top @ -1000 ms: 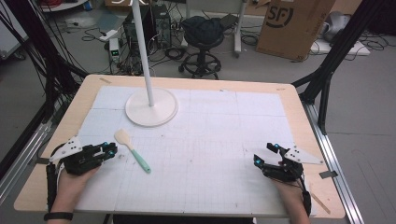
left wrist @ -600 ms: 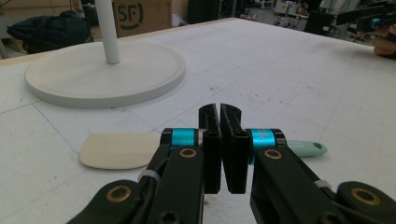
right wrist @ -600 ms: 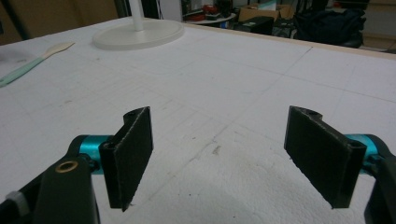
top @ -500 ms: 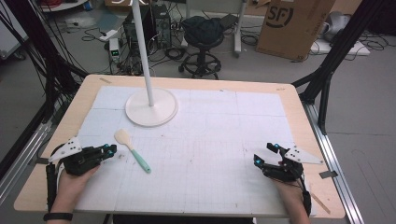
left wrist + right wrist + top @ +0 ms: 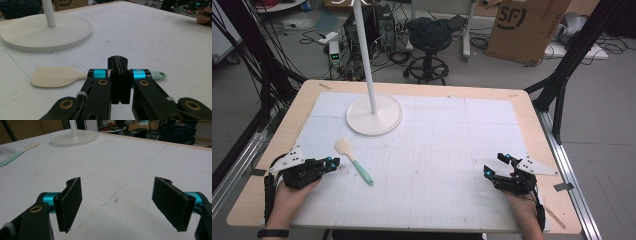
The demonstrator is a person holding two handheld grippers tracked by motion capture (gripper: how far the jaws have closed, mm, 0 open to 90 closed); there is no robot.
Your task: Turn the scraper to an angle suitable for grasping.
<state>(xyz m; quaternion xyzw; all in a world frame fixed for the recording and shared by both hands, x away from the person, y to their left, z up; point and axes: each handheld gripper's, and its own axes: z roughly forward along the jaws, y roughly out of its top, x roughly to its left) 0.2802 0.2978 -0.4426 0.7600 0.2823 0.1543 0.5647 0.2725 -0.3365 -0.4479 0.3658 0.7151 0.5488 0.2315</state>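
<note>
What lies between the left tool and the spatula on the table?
Nothing: in the high view, only a short bare strip of white mat separates the shut left tool from the spatula. In the left gripper view the spatula lies just beyond its jaws.

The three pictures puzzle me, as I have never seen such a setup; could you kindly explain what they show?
A person sits at a table and holds a hand-held two-jaw gripper in each hand. The high view looks down from above: the left gripper at the left, the right gripper at the right. The other two pictures come from cameras riding on the grippers, looking along their black jaws. On the white mat lie a spatula with a pale blade and green handle, and the round base of a white lamp stand. The left gripper's jaws have just closed on nothing, just short of the spatula; the right gripper's stand open. Nothing is held.
</note>
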